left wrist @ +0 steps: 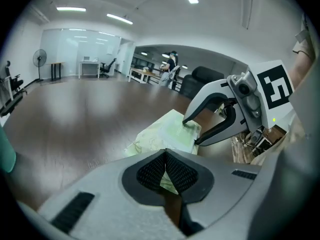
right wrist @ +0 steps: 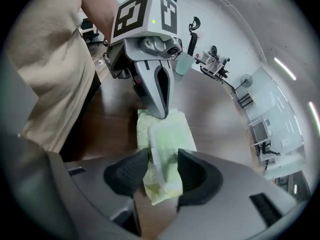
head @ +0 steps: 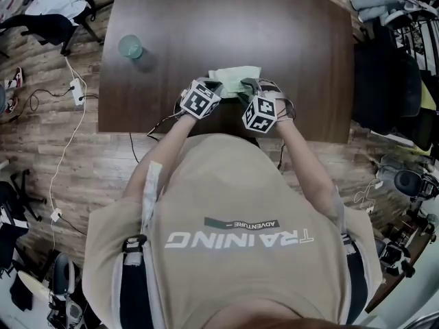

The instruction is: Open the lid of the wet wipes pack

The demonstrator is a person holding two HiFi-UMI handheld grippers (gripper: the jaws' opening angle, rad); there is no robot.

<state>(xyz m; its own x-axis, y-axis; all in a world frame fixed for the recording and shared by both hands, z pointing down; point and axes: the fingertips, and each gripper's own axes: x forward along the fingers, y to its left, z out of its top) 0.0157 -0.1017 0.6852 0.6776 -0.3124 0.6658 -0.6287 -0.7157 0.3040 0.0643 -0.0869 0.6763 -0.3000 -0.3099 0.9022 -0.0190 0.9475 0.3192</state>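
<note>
The pale green wet wipes pack point(head: 236, 79) lies flat on the dark wooden table point(head: 226, 26), close to its near edge. My left gripper point(left wrist: 165, 156) is shut, its tips pinched on one end of the pack point(left wrist: 162, 134); the right gripper view shows that gripper point(right wrist: 161, 115) pressing down there. My right gripper point(right wrist: 162, 166) is open and points steeply down. Its pads point(right wrist: 127, 171) stand either side of the pack's whitish lid point(right wrist: 167, 141) without squeezing it. In the left gripper view, the right gripper point(left wrist: 194, 130) has one fingertip on the pack's far edge.
A teal cup point(head: 130, 46) stands at the table's far left, also seen behind the left gripper point(right wrist: 183, 64). The table's near edge point(head: 206, 133) runs just under my hands. Cables point(head: 68, 136), a power strip and chairs sit on the floor around it.
</note>
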